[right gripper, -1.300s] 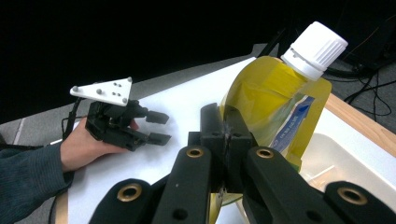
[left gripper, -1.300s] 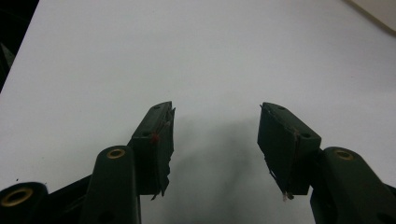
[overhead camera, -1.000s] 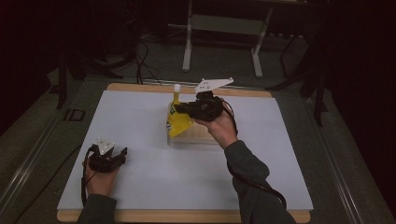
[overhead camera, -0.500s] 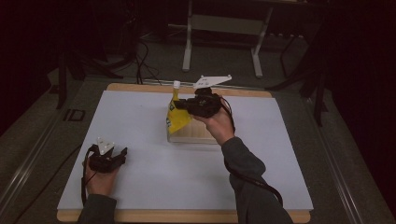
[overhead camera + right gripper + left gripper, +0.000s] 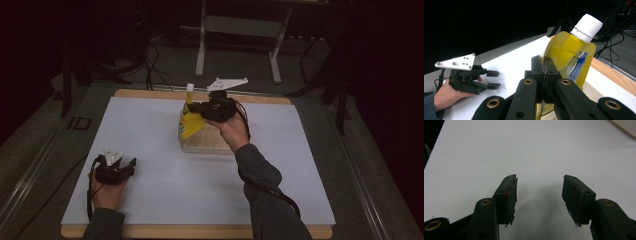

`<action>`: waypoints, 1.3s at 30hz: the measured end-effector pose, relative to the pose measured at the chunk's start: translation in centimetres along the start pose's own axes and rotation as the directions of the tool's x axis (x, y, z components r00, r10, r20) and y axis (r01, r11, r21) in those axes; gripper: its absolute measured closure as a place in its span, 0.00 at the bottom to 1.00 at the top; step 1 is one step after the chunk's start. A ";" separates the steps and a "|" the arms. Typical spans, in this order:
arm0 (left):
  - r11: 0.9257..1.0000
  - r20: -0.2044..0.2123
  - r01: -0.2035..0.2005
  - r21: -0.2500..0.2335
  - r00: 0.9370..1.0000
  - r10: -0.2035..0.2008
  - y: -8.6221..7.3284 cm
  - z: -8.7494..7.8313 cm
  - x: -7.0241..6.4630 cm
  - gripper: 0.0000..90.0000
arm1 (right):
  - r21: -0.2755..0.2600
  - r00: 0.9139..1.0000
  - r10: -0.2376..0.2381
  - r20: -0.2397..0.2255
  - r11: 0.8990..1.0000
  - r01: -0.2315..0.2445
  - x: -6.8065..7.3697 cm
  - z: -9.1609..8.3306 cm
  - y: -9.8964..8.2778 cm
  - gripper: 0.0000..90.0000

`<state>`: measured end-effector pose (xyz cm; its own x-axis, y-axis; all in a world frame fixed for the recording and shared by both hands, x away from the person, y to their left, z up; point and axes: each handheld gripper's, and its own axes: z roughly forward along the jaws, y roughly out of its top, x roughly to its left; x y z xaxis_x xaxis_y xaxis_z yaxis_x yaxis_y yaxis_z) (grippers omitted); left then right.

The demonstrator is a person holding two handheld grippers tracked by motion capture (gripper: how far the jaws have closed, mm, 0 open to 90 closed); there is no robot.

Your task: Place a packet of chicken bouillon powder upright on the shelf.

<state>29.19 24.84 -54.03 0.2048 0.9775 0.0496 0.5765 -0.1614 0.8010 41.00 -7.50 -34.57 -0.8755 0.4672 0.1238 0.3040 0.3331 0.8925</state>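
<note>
Looking down from the high view, a white worktop lies under two hand-held grippers. The right gripper, held in the person's right hand, points at a yellow pouch with a white cap. The pouch stands upright in a shallow box just below the fingers, with its cap above them. The fingers meet the upper edge of the pouch. The left gripper rests low on the worktop in the left hand, well apart from the pouch, its fingers pointing right.

Seen from the left gripper view, the left gripper has its two dark fingers spread wide, with bare white worktop between and beyond them.

Seen from the right gripper view, the right gripper has its fingers pressed together, pinching a thin edge of the yellow pouch. The pouch rises directly behind and to the right of the fingers, with a blue label and its white cap at the top. Farther off to the left of the fingers, the left gripper lies on the worktop in a hand, its fingers apart.
</note>
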 end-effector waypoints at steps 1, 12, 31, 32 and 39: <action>1.000 0.001 0.001 0.000 1.000 -0.001 0.0 0.0 0.0 0.50 | -0.003 1.000 0.000 0.001 1.000 0.000 -0.1 0.0 0.0 1.00; 1.000 0.001 0.004 0.000 1.000 -0.004 0.0 0.0 0.0 0.50 | -0.027 1.000 0.017 0.015 0.999 -0.017 -0.4 0.3 0.4 1.00; 1.000 0.001 0.003 0.000 1.000 -0.003 0.0 0.0 0.0 0.50 | -0.044 0.997 0.040 0.060 0.998 -0.038 -0.7 1.2 0.4 1.00; 1.000 0.001 0.003 0.000 1.000 -0.003 0.0 0.0 0.0 0.50 | -0.044 0.997 0.040 0.060 0.998 -0.038 -0.7 1.2 0.4 1.00; 1.000 0.002 0.003 0.000 1.000 -0.003 0.0 0.0 0.0 0.50 | -0.038 0.996 0.056 0.062 0.998 -0.054 -0.8 1.7 0.0 1.00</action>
<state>29.19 24.85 -54.02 0.2043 0.9778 0.0463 0.5769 -0.1585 0.8013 42.37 -6.52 -35.43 -0.8320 0.5350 0.1466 0.3364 0.2765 0.9002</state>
